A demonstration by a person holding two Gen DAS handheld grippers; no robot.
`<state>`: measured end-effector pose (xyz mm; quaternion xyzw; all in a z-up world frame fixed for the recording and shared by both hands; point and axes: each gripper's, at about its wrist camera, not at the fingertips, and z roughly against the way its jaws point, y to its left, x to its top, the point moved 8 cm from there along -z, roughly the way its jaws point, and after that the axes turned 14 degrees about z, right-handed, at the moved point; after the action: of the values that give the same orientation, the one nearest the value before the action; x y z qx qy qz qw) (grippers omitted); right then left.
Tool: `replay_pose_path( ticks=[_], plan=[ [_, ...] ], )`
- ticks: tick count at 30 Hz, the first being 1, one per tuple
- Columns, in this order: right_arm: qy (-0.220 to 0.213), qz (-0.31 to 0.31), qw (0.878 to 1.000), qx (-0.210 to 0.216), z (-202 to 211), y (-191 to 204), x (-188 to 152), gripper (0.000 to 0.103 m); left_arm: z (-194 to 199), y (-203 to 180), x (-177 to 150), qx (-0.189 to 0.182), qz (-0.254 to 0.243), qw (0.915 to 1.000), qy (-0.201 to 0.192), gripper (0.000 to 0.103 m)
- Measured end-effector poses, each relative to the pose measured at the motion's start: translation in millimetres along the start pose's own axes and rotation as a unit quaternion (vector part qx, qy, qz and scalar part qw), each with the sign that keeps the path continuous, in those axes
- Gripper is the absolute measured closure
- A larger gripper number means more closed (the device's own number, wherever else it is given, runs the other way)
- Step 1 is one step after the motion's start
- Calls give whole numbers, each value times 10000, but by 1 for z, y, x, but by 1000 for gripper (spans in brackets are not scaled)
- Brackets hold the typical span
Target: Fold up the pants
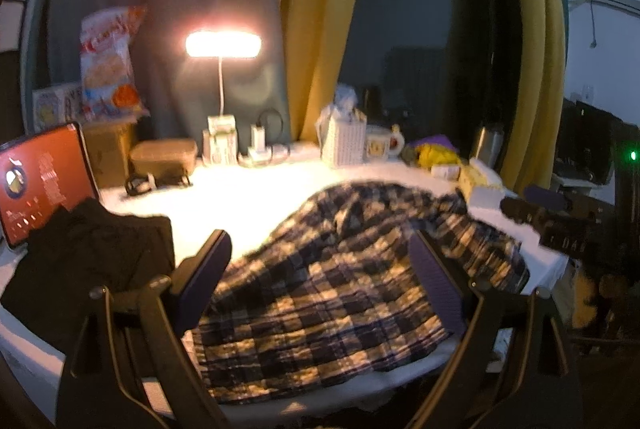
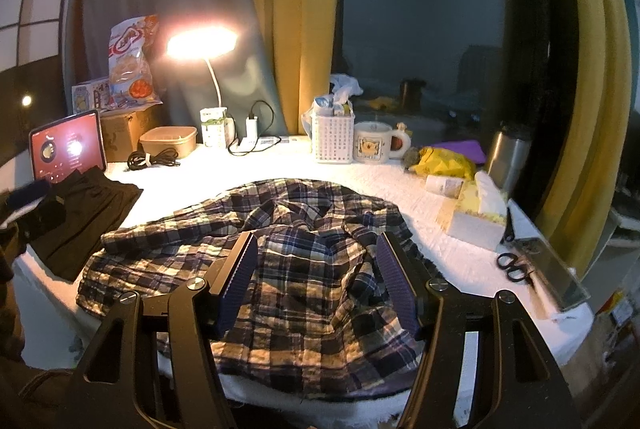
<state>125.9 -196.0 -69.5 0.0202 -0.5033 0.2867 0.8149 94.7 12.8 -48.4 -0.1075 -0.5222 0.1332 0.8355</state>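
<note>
A pair of plaid pants (image 2: pixel 296 269) lies crumpled on the white table (image 2: pixel 248 173), spread across its middle and front. It also shows in the left wrist view (image 1: pixel 332 293). My left gripper (image 1: pixel 320 253) is open and empty, hovering above the near left part of the pants. My right gripper (image 2: pixel 316 253) is open and empty, hovering above the middle of the pants. The right gripper shows in the left wrist view at the far right (image 1: pixel 548 217). The left gripper shows at the left edge of the right wrist view (image 2: pixel 28 201).
A folded black garment (image 2: pixel 80 217) lies at the left, in front of a lit tablet (image 2: pixel 68 149). A lit desk lamp (image 2: pixel 200 43), white basket (image 2: pixel 333 137), mug (image 2: pixel 376 147), tissue box (image 2: pixel 480 217), steel flask (image 2: pixel 510 157) and scissors (image 2: pixel 514 265) ring the table.
</note>
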Motion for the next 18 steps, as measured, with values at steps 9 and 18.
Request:
replay_pose_path(
  ticks=[9,18],
  plan=[
    [760,-144,9970,-11,-78,-54,-18,38,-112,79,-14,724,316,9899,1181,12],
    [1287,-5,9914,234,-152,-126,0,38,-167,105,-52,805,218,9699,2288,13]
  ],
)
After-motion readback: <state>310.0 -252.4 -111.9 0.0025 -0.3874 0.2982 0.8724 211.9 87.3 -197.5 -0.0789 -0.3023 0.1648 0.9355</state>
